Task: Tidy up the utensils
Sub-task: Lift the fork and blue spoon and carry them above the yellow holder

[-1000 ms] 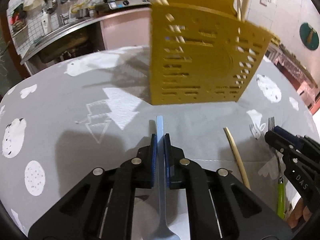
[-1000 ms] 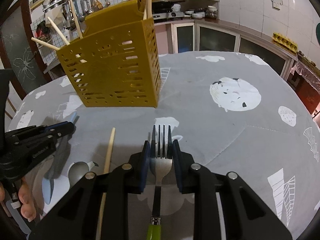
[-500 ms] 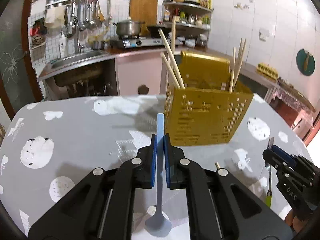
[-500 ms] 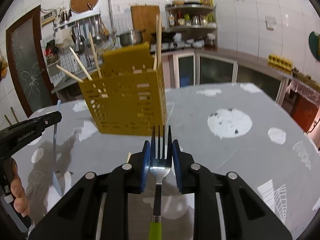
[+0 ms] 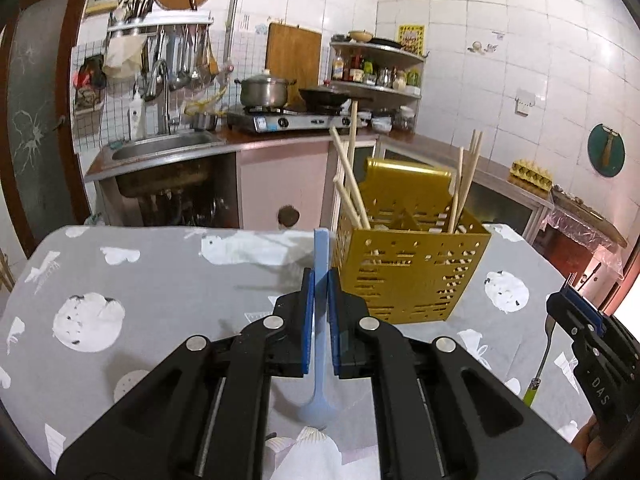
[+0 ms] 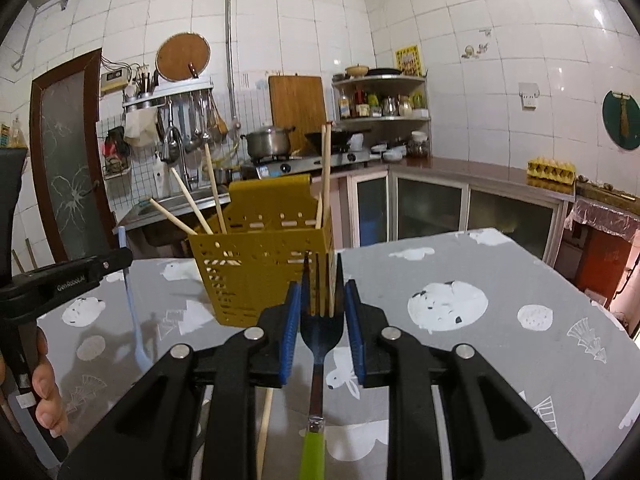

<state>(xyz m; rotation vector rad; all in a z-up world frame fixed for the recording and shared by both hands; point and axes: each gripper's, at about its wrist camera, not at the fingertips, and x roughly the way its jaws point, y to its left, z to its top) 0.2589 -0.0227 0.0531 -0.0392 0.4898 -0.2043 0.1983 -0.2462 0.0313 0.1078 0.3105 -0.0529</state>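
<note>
A yellow slotted utensil holder stands on the grey table with several wooden chopsticks in it; it also shows in the right wrist view. My left gripper is shut on a light blue spoon, handle end up, bowl hanging down, held above the table left of the holder. My right gripper is shut on a fork with a green handle, tines up, in front of the holder. The other view shows the fork and the spoon too.
One loose chopstick lies on the patterned tablecloth below the right gripper. Behind the table are a sink counter, a stove with a pot, and a corner shelf with bottles.
Both grippers have risen well above the table with the spoon and fork lifted off it. The holder now looks lower and farther away in both views.
</note>
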